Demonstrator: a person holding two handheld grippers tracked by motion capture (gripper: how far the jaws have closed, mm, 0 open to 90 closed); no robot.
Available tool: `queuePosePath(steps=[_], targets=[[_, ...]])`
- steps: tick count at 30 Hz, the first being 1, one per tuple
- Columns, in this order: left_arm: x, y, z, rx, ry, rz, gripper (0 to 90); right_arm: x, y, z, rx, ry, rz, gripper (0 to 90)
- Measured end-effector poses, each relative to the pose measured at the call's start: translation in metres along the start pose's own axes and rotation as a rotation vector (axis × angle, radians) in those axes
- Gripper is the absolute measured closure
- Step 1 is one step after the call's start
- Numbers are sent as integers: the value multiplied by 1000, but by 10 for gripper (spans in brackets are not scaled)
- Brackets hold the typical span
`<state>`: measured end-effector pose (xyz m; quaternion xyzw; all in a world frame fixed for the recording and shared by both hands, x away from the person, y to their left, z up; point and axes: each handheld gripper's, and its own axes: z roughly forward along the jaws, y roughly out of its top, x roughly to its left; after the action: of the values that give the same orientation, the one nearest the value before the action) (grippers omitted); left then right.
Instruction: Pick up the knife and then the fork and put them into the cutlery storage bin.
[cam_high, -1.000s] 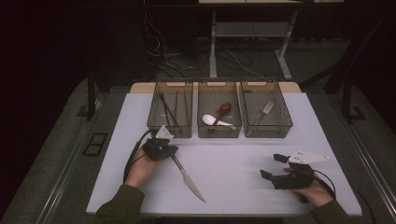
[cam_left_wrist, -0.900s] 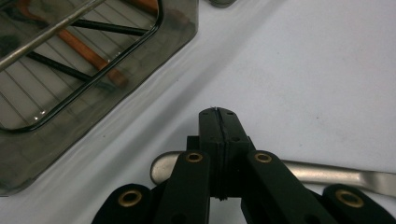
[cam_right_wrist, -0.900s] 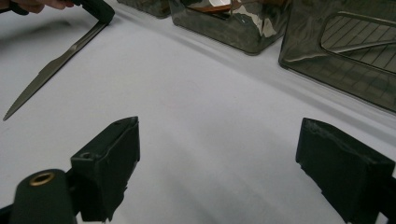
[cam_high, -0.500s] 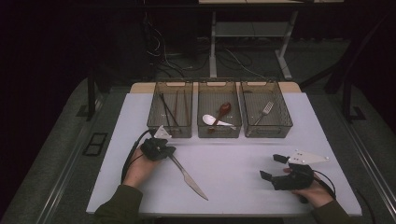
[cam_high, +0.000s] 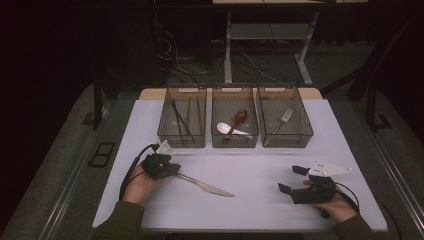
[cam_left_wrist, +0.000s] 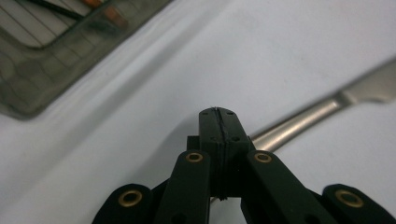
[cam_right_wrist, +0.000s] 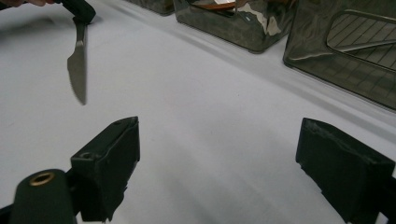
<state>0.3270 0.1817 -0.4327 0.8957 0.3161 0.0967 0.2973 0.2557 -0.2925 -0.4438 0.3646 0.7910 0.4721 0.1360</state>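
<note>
A steel table knife lies slantwise on the white table, blade toward the right. My left gripper is at its handle end with the jaws pressed together. In the left gripper view the knife handle runs in under the shut left gripper. My right gripper rests near the table's front right, open, with nothing between its jaws. The right gripper view looks between the open right gripper across bare table to the knife, far off at the left.
Three dark see-through bins stand in a row at the back. The left bin holds chopsticks. The middle bin holds a white spoon and a brown spoon. The right bin holds a fork.
My left gripper has shifted slightly and the knife has swung with it, so its blade now points more to the right. The right gripper has stayed put.
</note>
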Motion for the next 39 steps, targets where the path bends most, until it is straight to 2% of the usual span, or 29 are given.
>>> queuePosePath(steps=[9,15,17,21,25,27,31,32,36,39], targets=[[-10,-15,-12,-3,-44,-26,894,0,0,1,9,2,-3,134],[-18,-23,-22,-14,-83,-27,894,0,-1,2,15,-2,0,128],[-23,-25,-23,-22,-96,-35,894,0,0,2,15,11,11,129],[-28,-25,-24,-23,-95,-13,893,0,0,2,21,17,4,138],[-27,-20,-26,-88,-101,4,891,-2,2,1,42,48,22,139],[-28,-17,-25,-114,-116,13,820,-2,3,0,41,53,31,139],[-27,-9,-20,-136,-137,54,703,-1,5,-3,42,74,27,139],[-28,-7,-18,-146,-149,47,678,-1,5,-3,39,76,23,139],[-26,1,-7,-123,-197,89,630,-1,5,-3,55,93,9,139],[-26,6,1,-95,-231,107,635,0,5,-1,75,110,13,139]])
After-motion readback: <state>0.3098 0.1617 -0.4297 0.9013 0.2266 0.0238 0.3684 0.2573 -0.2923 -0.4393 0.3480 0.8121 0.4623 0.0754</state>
